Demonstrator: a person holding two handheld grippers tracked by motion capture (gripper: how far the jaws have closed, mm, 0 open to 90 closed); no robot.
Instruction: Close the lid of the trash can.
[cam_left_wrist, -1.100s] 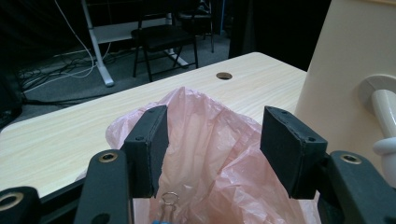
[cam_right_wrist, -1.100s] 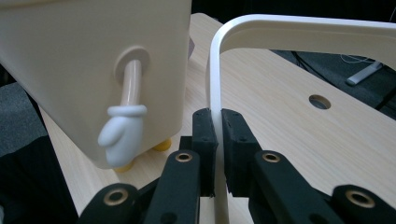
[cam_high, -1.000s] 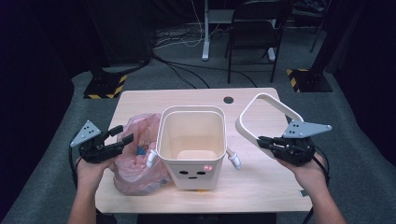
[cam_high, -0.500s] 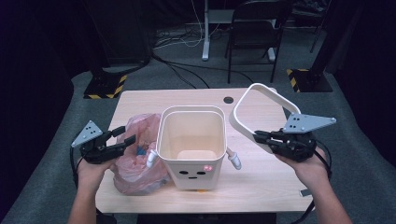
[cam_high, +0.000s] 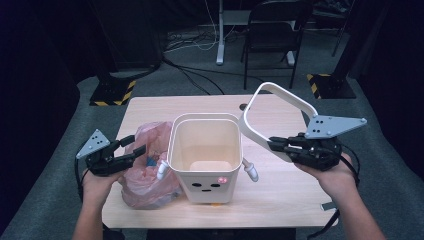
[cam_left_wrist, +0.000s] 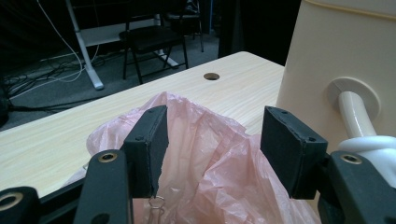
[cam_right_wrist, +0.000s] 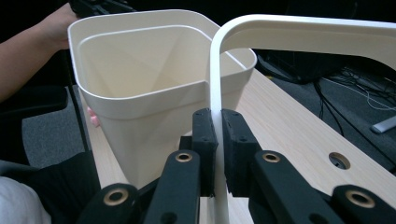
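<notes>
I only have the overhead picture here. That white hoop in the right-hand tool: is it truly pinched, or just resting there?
Observer: Pinched. In the right gripper view the right gripper has both black pads pressed flat on the hoop.
Operator: And the left tool, has it grabbed the pink bag?
Observer: No. The left gripper stands open, with the pink bag loose between its pads.
Operator: Anything on the bag I can't make out?
Observer: A small metal clip hangs at the bag's near edge.
Operator: What's that peg on the bin's side?
Observer: A rounded cream peg coming out of a round socket in the bin wall.
</notes>
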